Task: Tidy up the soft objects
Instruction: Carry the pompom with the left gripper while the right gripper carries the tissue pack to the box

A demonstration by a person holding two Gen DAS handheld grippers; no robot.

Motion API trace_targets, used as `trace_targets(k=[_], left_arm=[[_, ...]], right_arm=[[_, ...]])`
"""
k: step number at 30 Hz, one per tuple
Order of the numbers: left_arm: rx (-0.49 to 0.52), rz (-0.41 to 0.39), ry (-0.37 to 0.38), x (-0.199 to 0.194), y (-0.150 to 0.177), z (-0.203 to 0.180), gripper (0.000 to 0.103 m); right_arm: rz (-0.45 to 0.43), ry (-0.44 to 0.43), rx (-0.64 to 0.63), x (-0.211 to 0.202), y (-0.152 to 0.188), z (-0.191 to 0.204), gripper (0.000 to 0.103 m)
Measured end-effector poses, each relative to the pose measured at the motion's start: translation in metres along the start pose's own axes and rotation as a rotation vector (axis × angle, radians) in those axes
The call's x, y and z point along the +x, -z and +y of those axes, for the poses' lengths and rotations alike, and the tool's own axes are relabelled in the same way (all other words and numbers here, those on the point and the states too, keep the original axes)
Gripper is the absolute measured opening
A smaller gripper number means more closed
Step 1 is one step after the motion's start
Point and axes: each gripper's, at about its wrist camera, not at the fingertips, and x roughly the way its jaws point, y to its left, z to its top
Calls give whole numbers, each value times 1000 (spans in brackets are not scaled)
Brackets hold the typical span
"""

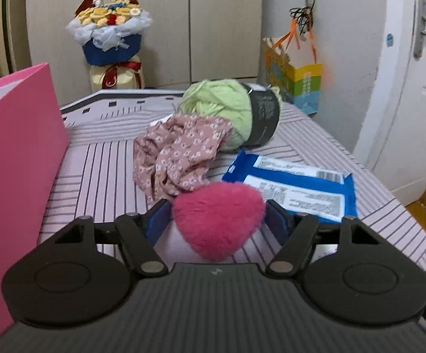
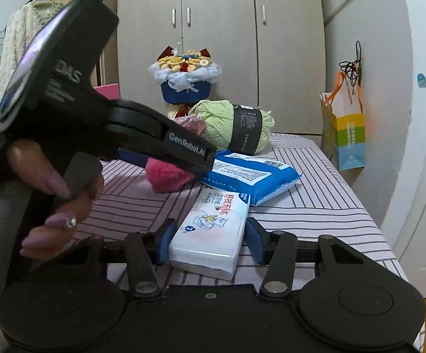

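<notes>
A fuzzy pink heart [image 1: 218, 220] lies on the striped bedspread [image 1: 101, 176], and my left gripper [image 1: 217, 220] is shut on it, a blue pad against each side. In the right wrist view the left gripper [image 2: 165, 153] reaches over that heart [image 2: 165, 178]. A white tissue pack [image 2: 210, 232] sits between the pads of my right gripper [image 2: 208, 238], which is shut on it; the left pad presses its side and the right pad meets it at the tip. Behind lie a blue wipes pack [image 1: 295, 188], a floral cloth [image 1: 177, 153] and a green yarn ball [image 1: 224, 108].
A pink box [image 1: 15, 147] stands at the left of the bed. A flower bouquet [image 1: 109, 35] and wardrobe doors are behind, a colourful paper bag [image 1: 298, 79] at the far right corner, and a white door [image 1: 413, 103] on the right. A hand [image 2: 56, 203] holds the left gripper's handle.
</notes>
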Motion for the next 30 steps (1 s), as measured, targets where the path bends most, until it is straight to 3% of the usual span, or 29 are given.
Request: trace_targets(k=[3, 6, 26, 30], left_arm=[[-14, 30, 0, 4, 3, 1, 50], [-9, 21, -3, -1, 5, 0, 47], [-60, 8, 84, -81, 33, 11, 47], [-79, 47, 145, -98, 43, 16, 47]], right_arm=[[-11, 15, 8, 1, 0, -1, 45], [-10, 13, 14, 0, 0, -2, 45], [-21, 24, 4, -28, 0, 9, 45], [-11, -56, -13, -38, -7, 9, 45]])
